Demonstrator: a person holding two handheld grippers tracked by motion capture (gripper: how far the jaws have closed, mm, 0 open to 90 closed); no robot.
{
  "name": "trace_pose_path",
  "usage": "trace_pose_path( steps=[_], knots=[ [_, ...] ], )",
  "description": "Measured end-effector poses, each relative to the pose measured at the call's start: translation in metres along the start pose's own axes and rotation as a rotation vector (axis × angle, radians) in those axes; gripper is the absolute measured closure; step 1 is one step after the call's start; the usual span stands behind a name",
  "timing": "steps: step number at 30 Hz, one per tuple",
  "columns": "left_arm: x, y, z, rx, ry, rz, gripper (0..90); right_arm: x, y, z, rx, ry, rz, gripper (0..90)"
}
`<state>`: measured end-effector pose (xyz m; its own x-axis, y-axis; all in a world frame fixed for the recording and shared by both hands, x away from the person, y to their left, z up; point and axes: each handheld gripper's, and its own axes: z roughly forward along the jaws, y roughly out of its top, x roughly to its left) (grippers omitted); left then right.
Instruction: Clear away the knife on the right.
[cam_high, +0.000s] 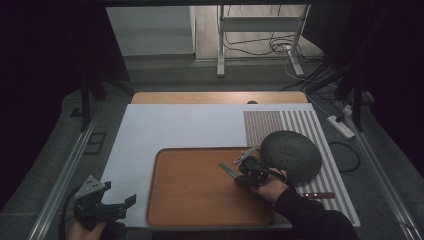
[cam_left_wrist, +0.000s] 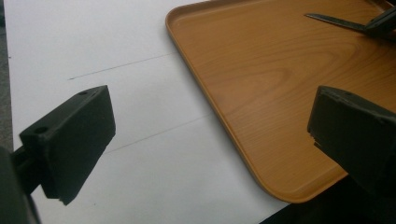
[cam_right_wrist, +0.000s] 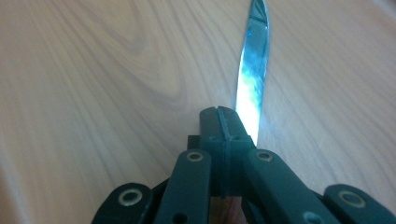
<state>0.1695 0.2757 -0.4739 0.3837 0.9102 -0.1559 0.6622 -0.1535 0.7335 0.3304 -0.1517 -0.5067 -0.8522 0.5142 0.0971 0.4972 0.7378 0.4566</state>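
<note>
A knife with a shiny steel blade (cam_right_wrist: 252, 79) sticks out past my right gripper (cam_right_wrist: 219, 123), whose jaws are shut together on its handle. In the high view the right gripper (cam_high: 248, 170) is over the right part of the wooden tray (cam_high: 175, 205), and the knife blade (cam_high: 228, 170) points left and away across it. I cannot tell whether the blade touches the tray. My left gripper (cam_high: 124, 205) is near the table's front left corner, open and holding nothing. Its jaws straddle the near corner of the tray (cam_left_wrist: 261, 182), and the knife blade (cam_left_wrist: 334, 19) lies far ahead.
A dark round dish (cam_high: 291, 155) sits upside down on the striped placemat (cam_high: 300, 122), just right of the tray. A silver utensil (cam_high: 247, 151) lies at the tray's far right corner. A red-handled utensil (cam_high: 319, 195) lies on the placemat. A white mat (cam_high: 170, 125) covers the table.
</note>
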Motion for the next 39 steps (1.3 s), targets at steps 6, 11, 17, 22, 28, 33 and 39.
trace_pose_path(
  steps=[6,11,17,22,28,33,39],
  knots=[
    [0.000,0.000,0.000,-0.001,-0.001,0.002,1.7,-0.008,-0.006,-0.004,0.003,-0.018,0.030,89.4],
    [0.000,0.000,0.000,-0.003,-0.002,0.002,1.7,-0.018,-0.014,-0.010,0.004,-0.037,0.067,89.4],
    [0.000,0.000,0.000,-0.005,-0.003,0.002,1.7,-0.029,-0.026,-0.018,0.008,-0.049,0.124,89.4],
    [0.000,0.000,0.000,-0.005,-0.003,0.002,1.7,-0.037,-0.033,-0.024,0.018,-0.064,0.155,89.4],
    [0.000,0.000,0.000,-0.006,-0.004,0.002,1.7,-0.040,-0.036,-0.026,0.023,-0.067,0.169,89.4],
    [0.000,0.000,0.000,-0.006,-0.008,0.002,1.7,-0.037,-0.032,-0.030,-0.019,-0.056,0.159,83.9],
    [0.000,0.000,0.000,-0.006,-0.011,0.000,1.7,-0.030,-0.027,-0.039,-0.099,-0.080,0.119,58.5]
  ],
)
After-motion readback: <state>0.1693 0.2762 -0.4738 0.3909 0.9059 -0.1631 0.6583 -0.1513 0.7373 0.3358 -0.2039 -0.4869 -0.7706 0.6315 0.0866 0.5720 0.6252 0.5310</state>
